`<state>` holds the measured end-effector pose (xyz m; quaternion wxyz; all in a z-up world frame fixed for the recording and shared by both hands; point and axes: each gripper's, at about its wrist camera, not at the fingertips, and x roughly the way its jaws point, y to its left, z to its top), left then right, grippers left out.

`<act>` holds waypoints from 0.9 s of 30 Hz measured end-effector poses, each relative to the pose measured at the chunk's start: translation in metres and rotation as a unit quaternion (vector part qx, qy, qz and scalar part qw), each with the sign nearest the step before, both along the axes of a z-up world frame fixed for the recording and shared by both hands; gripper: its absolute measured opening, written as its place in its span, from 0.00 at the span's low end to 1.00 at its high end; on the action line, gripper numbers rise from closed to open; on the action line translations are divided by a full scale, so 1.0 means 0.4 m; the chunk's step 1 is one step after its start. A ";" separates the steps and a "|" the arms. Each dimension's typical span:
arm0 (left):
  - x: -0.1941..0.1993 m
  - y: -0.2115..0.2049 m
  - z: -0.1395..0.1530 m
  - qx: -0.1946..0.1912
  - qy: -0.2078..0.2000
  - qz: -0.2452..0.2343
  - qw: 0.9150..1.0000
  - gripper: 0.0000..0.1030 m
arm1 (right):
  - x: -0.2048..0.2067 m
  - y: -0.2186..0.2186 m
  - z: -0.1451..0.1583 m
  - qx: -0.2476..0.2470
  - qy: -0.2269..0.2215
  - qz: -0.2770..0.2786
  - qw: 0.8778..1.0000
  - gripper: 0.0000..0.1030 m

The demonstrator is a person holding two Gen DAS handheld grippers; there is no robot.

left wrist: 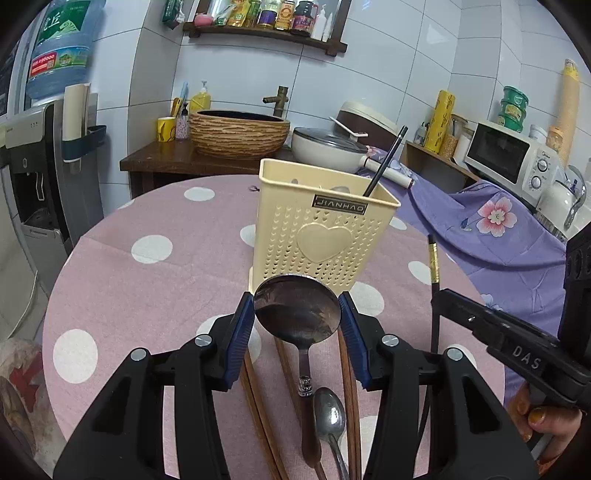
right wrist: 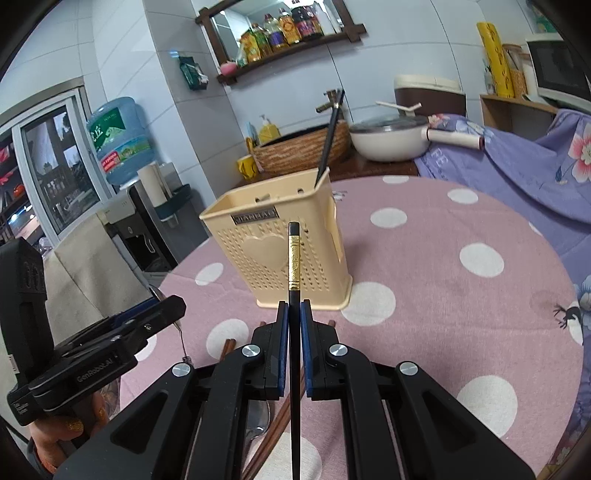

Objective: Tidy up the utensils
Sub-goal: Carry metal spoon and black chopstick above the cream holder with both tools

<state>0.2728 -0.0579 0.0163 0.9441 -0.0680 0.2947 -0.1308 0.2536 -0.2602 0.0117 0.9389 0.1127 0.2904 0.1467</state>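
This was a home kitchen. White wall tiles [left wrist: 388,85] ran behind everything, and a dark wooden shelf [left wrist: 266,35] high on the far wall carried bottles of oil and sauce [left wrist: 273,14]. Below it a bowl-shaped basin [left wrist: 238,133] with a brass tap [left wrist: 279,99] sat on a dark wooden counter [left wrist: 162,157]. To the right stood a lidded white pan [left wrist: 328,147], a rice cooker [left wrist: 369,120] and a small white oven [left wrist: 513,157]. At far left a water dispenser [left wrist: 37,155] bore a blue bottle [left wrist: 62,48]. Nearest, a round table wore a pink cloth with white dots [left wrist: 155,266].
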 end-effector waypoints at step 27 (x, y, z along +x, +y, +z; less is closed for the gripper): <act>0.020 0.029 0.127 -0.015 -0.030 0.001 0.999 0.45 | -0.017 0.029 0.196 -0.011 -0.070 0.036 0.997 0.06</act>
